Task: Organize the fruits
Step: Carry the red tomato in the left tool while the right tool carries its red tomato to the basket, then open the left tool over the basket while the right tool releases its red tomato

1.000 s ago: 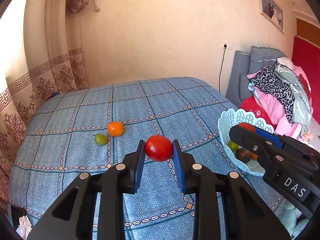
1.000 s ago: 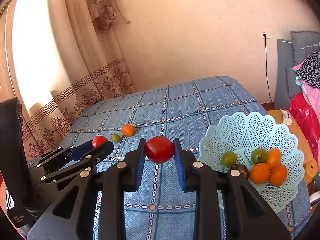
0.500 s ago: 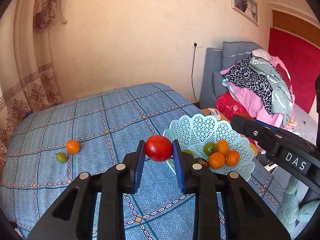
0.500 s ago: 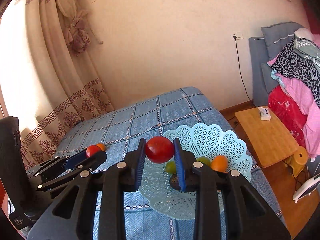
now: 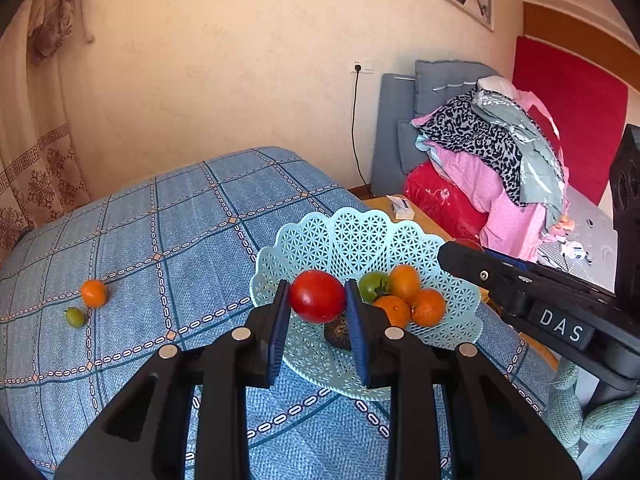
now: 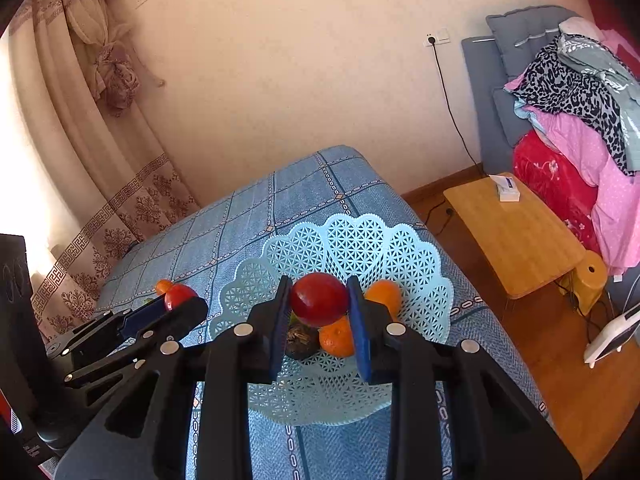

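Note:
My left gripper is shut on a red tomato and hangs over the near left rim of a pale blue lattice basket. The basket holds a green tomato, three oranges and a dark fruit. My right gripper is shut on a second red tomato above the basket, over an orange. In the left wrist view, the right gripper comes in from the right. An orange and a small green fruit lie loose on the blue checked cloth.
A low wooden side table with a white box stands right of the cloth-covered table. A yellow stool and a pile of clothes are beyond it. Curtains hang at the left.
Both grippers have swung right, away from the loose fruit, and now hang over the basket. Each still holds its red tomato.

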A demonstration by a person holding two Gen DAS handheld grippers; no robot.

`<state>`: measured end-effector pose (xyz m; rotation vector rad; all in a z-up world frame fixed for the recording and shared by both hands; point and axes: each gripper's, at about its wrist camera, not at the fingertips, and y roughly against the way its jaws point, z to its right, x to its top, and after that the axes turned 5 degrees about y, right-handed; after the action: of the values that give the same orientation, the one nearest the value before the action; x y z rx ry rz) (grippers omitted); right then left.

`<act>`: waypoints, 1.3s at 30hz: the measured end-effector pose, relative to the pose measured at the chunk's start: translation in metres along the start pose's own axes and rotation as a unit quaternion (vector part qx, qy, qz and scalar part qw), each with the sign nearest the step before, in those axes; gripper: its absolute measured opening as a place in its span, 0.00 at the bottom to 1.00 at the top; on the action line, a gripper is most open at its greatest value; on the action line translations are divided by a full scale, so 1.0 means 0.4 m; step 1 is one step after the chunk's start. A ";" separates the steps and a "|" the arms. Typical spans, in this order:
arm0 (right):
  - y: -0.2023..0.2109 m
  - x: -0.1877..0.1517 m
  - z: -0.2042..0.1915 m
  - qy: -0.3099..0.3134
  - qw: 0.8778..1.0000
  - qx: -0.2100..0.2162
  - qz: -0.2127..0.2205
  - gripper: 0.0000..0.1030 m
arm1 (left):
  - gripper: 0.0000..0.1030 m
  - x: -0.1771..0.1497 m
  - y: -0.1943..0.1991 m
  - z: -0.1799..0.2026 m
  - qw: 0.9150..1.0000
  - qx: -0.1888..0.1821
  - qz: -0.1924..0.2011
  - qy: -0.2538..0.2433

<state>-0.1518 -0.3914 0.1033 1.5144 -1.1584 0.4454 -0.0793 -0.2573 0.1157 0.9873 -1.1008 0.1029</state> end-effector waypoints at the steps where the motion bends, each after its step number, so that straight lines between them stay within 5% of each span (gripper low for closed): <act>1: -0.002 -0.001 0.001 0.001 1.000 -0.002 -0.002 0.27 | 0.27 -0.002 -0.005 0.005 1.000 -0.002 -0.002 -0.001; 10: -0.022 -0.009 0.001 -0.002 1.000 -0.009 -0.017 0.28 | 0.28 -0.018 -0.022 0.017 1.000 -0.013 -0.014 -0.010; 15: -0.025 -0.009 0.001 -0.006 1.000 -0.009 -0.021 0.28 | 0.51 -0.011 -0.017 0.001 1.000 -0.006 -0.007 0.000; 18: -0.021 -0.008 0.011 -0.020 1.000 -0.008 -0.017 0.50 | 0.55 -0.007 -0.016 -0.019 1.000 0.002 -0.008 0.014; 30: 0.010 -0.006 0.008 -0.031 0.999 -0.013 0.004 0.56 | 0.81 0.003 0.020 -0.069 0.999 0.025 0.014 0.045; 39: 0.006 -0.013 -0.013 -0.021 1.000 -0.012 0.002 0.57 | 0.86 -0.003 0.031 -0.083 0.998 0.042 0.019 0.042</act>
<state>-0.1545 -0.3843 0.1022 1.5076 -1.1947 0.4035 -0.0633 -0.2260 0.1193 1.0278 -1.0447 0.2214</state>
